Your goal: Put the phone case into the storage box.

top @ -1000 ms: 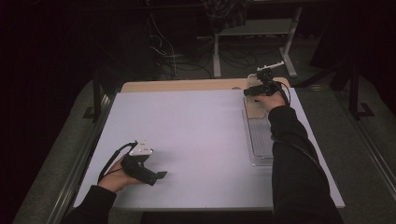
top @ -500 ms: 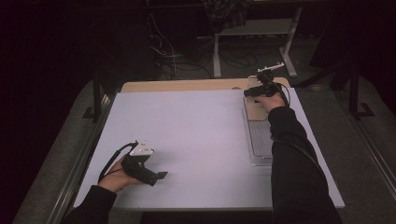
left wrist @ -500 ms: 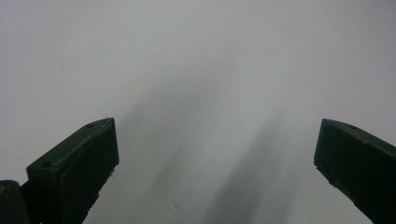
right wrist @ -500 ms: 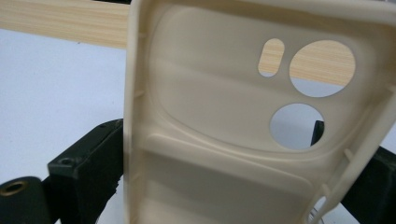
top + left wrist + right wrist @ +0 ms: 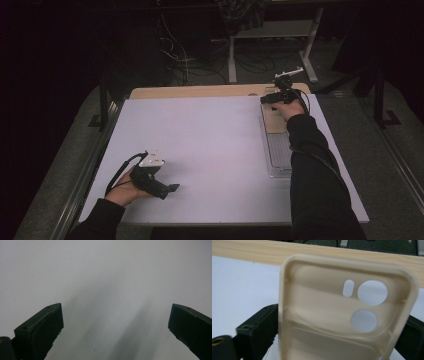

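Observation:
A beige phone case [image 5: 324, 315] with its hollow side up and three camera holes stands between the jaws of my right gripper [image 5: 342, 322], which is shut on its two long sides. From above, that gripper [image 5: 270, 98] is at the far right of the white table mat [image 5: 210, 145], over the far end of a clear tray [image 5: 278, 150], where the tan case [image 5: 273, 120] shows. My left gripper [image 5: 167, 189] rests low over the mat near the front left, jaws wide apart. In its own view the left gripper [image 5: 115, 322] has bare white mat [image 5: 105, 277] between its jaws.
A wooden strip [image 5: 200, 91] runs along the mat's far edge, also seen as a wooden strip [image 5: 249, 252] beyond the case. Behind the table are cables and a metal stand [image 5: 272, 35] on dark floor. A rail [image 5: 90, 165] borders the table's left side.

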A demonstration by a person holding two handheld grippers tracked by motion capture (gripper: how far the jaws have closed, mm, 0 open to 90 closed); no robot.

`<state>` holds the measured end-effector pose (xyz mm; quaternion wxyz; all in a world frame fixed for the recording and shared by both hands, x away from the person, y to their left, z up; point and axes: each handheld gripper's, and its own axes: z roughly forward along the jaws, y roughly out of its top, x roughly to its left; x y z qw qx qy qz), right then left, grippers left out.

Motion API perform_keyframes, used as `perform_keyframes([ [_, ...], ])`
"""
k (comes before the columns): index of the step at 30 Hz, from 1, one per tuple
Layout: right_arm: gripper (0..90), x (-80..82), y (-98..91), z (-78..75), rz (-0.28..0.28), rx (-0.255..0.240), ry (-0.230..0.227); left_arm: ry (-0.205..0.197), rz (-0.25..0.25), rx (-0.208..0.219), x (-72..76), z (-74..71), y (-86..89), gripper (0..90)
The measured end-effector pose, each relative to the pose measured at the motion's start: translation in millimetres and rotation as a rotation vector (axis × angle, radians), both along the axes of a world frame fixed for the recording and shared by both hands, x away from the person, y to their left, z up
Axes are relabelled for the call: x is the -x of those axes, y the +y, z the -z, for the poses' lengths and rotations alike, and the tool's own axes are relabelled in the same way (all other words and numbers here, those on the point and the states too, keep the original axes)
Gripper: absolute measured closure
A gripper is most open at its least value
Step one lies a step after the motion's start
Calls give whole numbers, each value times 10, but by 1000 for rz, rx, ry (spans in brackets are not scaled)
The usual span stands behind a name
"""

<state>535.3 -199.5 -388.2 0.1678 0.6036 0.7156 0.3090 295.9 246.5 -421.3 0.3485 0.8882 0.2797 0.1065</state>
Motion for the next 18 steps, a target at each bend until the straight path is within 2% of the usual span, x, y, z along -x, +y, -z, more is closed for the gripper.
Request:
perform_keyframes([
  [6,0,0,-10,3,-7,-13,14,1,2,-1,-1,-3,2,0],
  [11,0,1,-25,-42,-10,-20,0,1,2,2,-2,-3,4,0],
  [18,0,7,-58,-182,-7,-31,-27,0,0,3,-1,-6,4,0],
])
